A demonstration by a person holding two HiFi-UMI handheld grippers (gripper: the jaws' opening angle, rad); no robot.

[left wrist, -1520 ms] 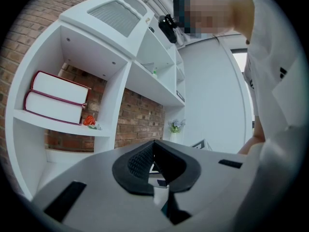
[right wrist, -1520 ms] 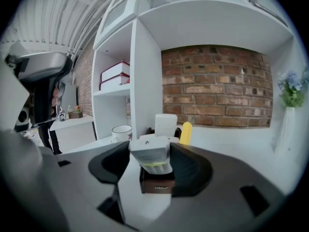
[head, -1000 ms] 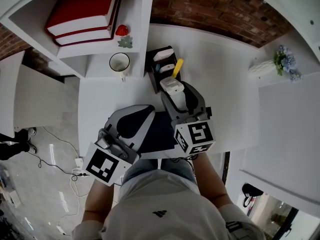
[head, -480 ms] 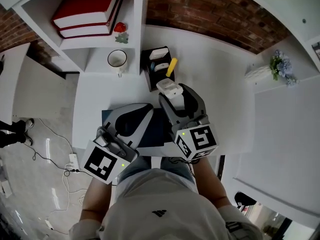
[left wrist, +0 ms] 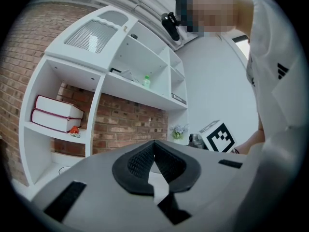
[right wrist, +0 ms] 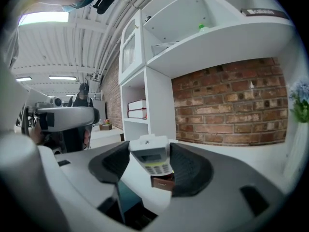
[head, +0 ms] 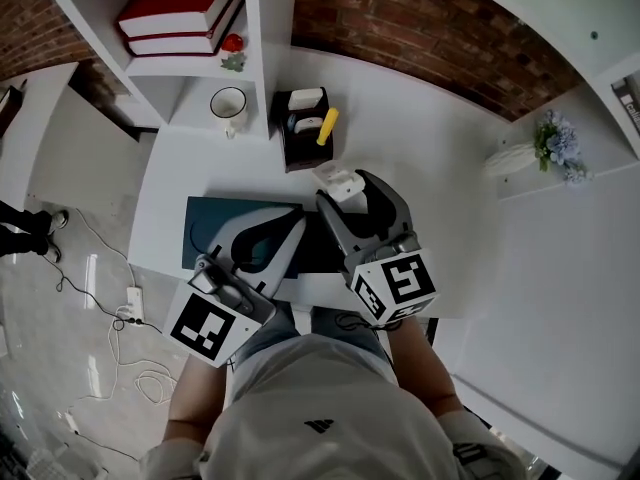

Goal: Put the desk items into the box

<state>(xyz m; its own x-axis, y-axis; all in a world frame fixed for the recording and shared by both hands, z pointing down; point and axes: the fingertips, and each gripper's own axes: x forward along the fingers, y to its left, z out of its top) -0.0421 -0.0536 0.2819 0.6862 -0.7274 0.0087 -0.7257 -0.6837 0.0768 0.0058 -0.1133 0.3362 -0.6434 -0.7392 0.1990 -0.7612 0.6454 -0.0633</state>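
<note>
A small black box (head: 303, 136) stands on the white desk (head: 430, 168) by the shelf unit, with a white item and a yellow item (head: 326, 126) in it. My right gripper (head: 338, 182) is shut on a white calculator (head: 336, 178), held a short way in front and to the right of the box. In the right gripper view the calculator (right wrist: 151, 157) sits between the pads, keypad up, and the box (right wrist: 163, 181) shows just beyond. My left gripper (head: 297, 219) hovers over a dark blue mat (head: 205, 230), its jaws together on nothing (left wrist: 154, 146).
A white mug (head: 228, 103) stands left of the box under the shelf. Red books (head: 178, 10) and a small strawberry ornament (head: 232, 43) sit on the shelves. A white vase of flowers (head: 545, 140) stands far right against the brick wall. Cables lie on the floor at the left.
The head camera has drawn back, showing more of the dark mat. The box now lies a little farther from the right gripper, which still holds the calculator. The left gripper barely moved.
</note>
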